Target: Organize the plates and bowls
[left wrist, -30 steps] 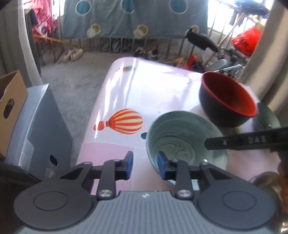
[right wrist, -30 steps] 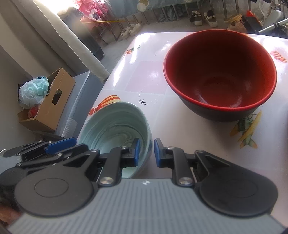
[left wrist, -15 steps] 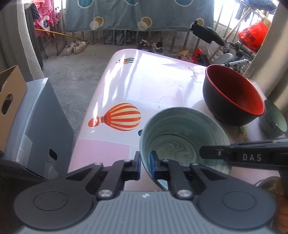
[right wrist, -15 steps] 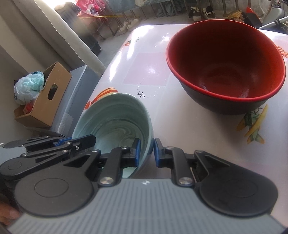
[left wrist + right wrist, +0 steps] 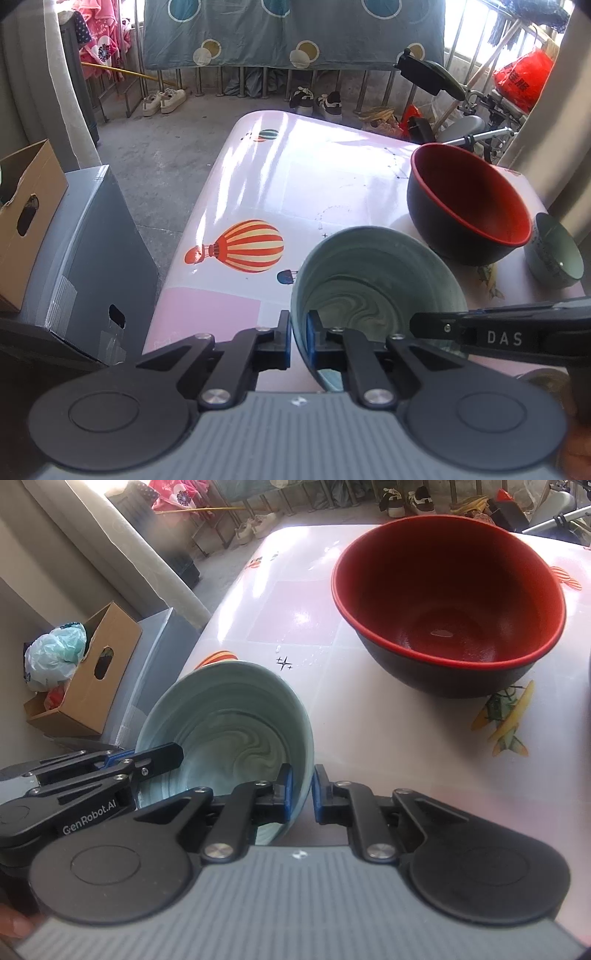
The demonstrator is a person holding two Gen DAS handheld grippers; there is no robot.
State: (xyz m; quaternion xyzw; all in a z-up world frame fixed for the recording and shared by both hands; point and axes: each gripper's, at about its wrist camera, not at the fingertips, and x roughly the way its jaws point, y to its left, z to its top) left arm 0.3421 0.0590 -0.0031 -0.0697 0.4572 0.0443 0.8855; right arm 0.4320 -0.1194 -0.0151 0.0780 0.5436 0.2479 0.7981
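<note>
Both claws pinch the same pale green bowl point(image 5: 376, 291). The left claw point(image 5: 298, 338) is pressed on its left rim, one finger inside and one outside. The right claw point(image 5: 302, 794) grips the opposite rim in the same way. The bowl is tilted over the table point(image 5: 314, 177). Just beside it stands a big red bowl point(image 5: 448, 605), and near that a small green cup point(image 5: 556, 251).

Sunlit balcony seen: concrete floor point(image 5: 166, 155), metal railing point(image 5: 258, 79) draped with dotted blue sheet point(image 5: 291, 29); shoes point(image 5: 164, 100) lined below; cardboard box point(image 5: 86, 679) left.
</note>
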